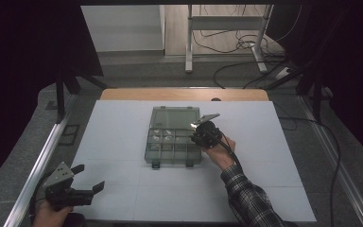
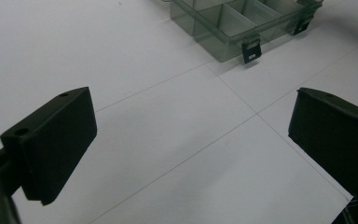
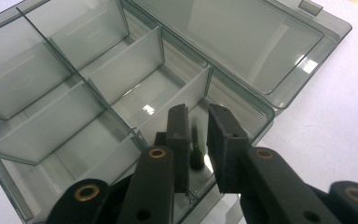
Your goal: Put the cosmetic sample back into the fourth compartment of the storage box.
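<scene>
A smoky clear compartment box [image 1: 172, 162] lies open on the white mat, its lid [image 1: 175, 116] folded back flat. My right gripper [image 1: 202, 135] points down into the box's right-hand compartments. In the right gripper view its jaws [image 3: 198, 116] stand a narrow gap apart over a compartment of the box [image 3: 98, 60]. A small dark green item [image 3: 196, 151], blurred, shows in that gap just below the pads, with light between it and the right pad. My left gripper [image 1: 90, 177] rests at the mat's near left corner, open and holding nothing [image 2: 191, 140].
The box's front latches [image 2: 251, 50] face the near side. The white mat [image 1: 123, 137] covers a wooden table [image 1: 184, 94]. Metal rails [image 1: 42, 161] run along both sides. A table frame and cables [image 1: 236, 42] stand on the floor beyond.
</scene>
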Available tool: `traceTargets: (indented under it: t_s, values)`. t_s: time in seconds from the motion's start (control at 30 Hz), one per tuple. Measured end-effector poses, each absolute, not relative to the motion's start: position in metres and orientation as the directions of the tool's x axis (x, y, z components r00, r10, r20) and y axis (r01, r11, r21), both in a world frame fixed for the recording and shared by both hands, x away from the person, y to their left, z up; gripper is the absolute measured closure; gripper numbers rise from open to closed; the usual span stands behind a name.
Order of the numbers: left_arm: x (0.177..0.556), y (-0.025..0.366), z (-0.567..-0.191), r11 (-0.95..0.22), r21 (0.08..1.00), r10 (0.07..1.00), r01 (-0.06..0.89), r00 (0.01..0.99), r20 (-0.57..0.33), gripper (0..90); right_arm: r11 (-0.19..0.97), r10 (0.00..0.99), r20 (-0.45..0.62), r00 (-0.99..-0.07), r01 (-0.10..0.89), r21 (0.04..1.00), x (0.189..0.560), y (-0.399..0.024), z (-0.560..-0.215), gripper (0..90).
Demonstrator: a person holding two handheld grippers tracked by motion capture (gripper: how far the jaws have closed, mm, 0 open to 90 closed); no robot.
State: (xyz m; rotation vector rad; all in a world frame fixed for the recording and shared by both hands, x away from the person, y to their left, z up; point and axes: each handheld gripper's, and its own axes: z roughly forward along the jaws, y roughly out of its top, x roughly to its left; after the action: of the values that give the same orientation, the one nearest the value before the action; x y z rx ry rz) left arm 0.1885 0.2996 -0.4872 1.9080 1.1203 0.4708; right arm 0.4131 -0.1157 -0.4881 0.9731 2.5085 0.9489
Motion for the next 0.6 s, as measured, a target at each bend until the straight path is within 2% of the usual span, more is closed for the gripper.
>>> traceTargets:
  t_s: [0.27,0.6]
  values:
    - [0.1884,0.3007,-0.4873,-0.227,0.820,0.844,0.526,0.527,-0.104,1.4,0.556,0.681,-0.021,-0.732,0.499,0.664,0.4116,-0.1144,-0.4884,72.7]
    - [0.1883,0.3006,-0.4872,-0.226,0.821,0.845,0.524,0.525,-0.102,1.4,0.551,0.679,-0.009,-0.734,0.502,0.667,0.4090,-0.1153,-0.4850,58.1]
